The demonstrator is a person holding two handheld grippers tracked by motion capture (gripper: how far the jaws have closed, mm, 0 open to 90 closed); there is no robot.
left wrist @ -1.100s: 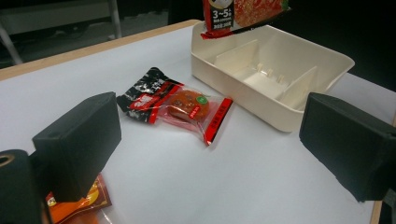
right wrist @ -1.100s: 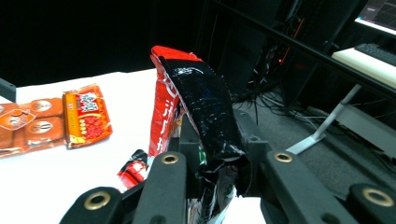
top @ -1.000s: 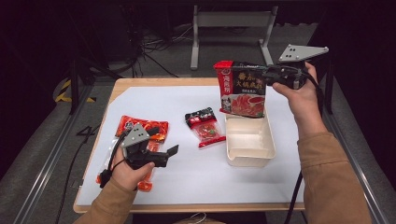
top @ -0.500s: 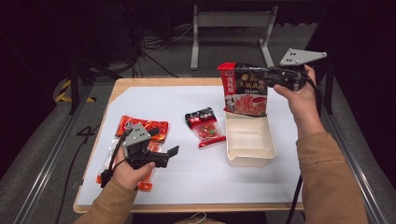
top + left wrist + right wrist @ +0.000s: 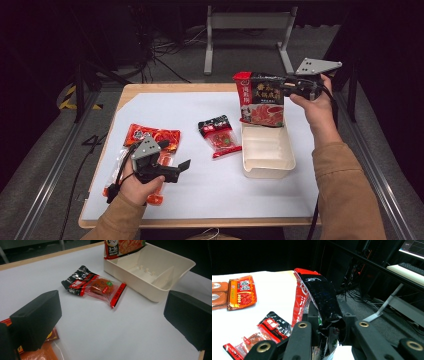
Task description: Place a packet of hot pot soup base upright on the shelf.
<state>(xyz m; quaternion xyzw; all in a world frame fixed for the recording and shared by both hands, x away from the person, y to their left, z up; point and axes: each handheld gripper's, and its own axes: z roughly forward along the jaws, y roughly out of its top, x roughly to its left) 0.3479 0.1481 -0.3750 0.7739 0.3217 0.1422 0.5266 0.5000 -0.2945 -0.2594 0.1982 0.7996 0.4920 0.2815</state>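
The table (image 5: 150, 95) carries a white sheet (image 5: 200, 190) that covers most of its top. All positions below are referenced to the cream tray (image 5: 267, 170), which rests on the sheet toward the person's right.

The large pouch (image 5: 262, 100), red-edged with a dark printed face, is upright at the far end of the cream tray; its lower edge sits at or just inside the far wall, and contact with the tray floor cannot be confirmed. The left gripper view shows the pouch bottom (image 5: 123, 247) over the far compartment. The right gripper (image 5: 295, 90) clamps the pouch by its upper right edge; in the right gripper view the jaws are narrow, pressed on the crumpled pouch top (image 5: 322, 297).

The orange-red packet (image 5: 152, 136) lies flat well to the left of the cream tray. The left gripper (image 5: 182, 166) rests on the sheet just in front of that packet, pointing toward the cream tray; its jaws stand wide with nothing between them.

The small sachet (image 5: 220, 135), black and red with a clear window, lies flat just beside the left wall of the cream tray, apart from it.
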